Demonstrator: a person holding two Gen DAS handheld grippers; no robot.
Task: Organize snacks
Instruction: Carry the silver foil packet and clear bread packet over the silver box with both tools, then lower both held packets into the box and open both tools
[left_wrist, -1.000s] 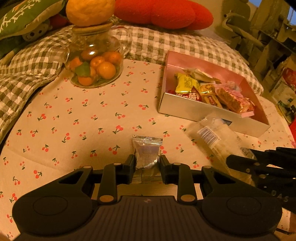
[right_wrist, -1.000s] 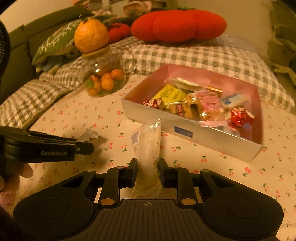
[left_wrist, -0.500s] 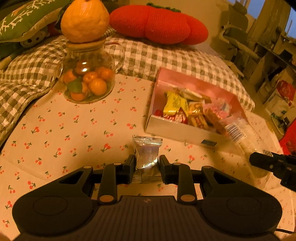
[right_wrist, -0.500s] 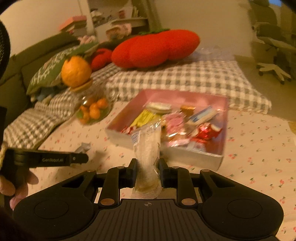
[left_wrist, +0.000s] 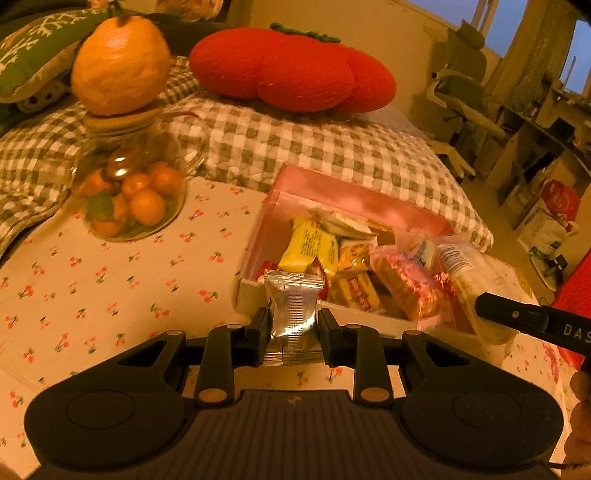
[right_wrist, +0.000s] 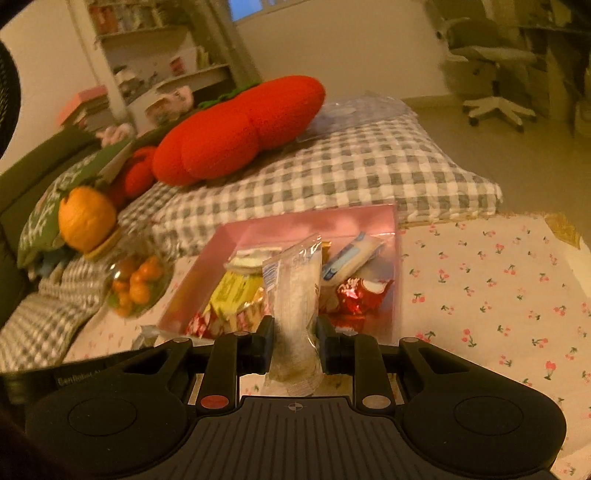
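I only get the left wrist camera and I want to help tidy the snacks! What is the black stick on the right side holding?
Observer: The right gripper pinches a clear packet upright between its fingers.
Operator: What is behind it?
Observer: A blue-and-white wrapper lying in the pink box.
Operator: Anything on that side of the box?
Observer: Just cherry-print cloth, no loose snacks showing.
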